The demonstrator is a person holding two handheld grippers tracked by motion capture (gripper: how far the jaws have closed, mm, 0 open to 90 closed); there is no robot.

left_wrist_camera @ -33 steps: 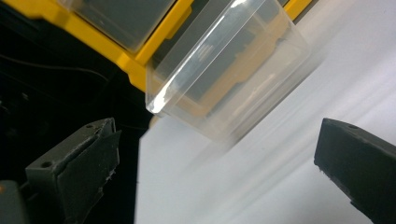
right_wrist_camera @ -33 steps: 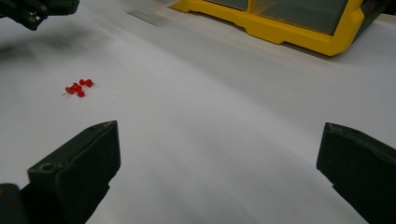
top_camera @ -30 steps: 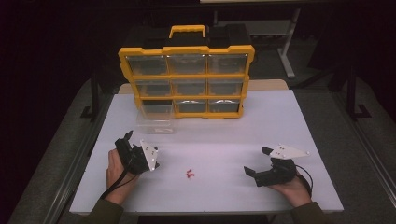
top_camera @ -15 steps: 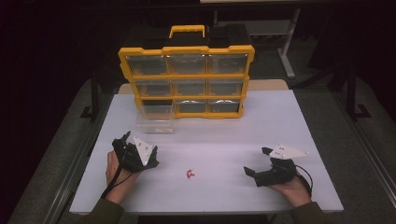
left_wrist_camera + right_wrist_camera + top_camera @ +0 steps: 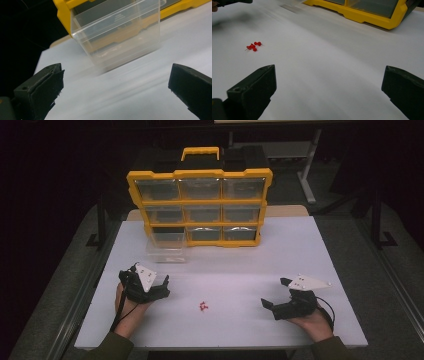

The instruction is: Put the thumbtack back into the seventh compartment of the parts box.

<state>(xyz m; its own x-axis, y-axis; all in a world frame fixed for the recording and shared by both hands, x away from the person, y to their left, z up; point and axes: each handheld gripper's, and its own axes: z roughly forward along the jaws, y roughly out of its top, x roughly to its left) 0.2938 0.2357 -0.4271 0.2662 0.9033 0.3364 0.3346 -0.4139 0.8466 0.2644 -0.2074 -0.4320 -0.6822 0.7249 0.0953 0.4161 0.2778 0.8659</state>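
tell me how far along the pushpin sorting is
Done: one clear drawer is out of the yellow organizer, on the table. In hand: nothing; left gripper and right gripper are open. Left: red pushpins lie loose between them.

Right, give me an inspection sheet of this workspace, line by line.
Surface: white table, flat, mostly bare.
Job's things: red pushpins in a small cluster between the hands; clear drawer out on the table before the yellow organizer, which stands upright at the far edge.
Clutter: nothing seen.
Grippers: left gripper open, pointed at the drawer; right gripper open, pointed toward the pins; both hold nothing.
Cables: black cable trails along the left hand.
Surroundings: dark, with table legs behind.
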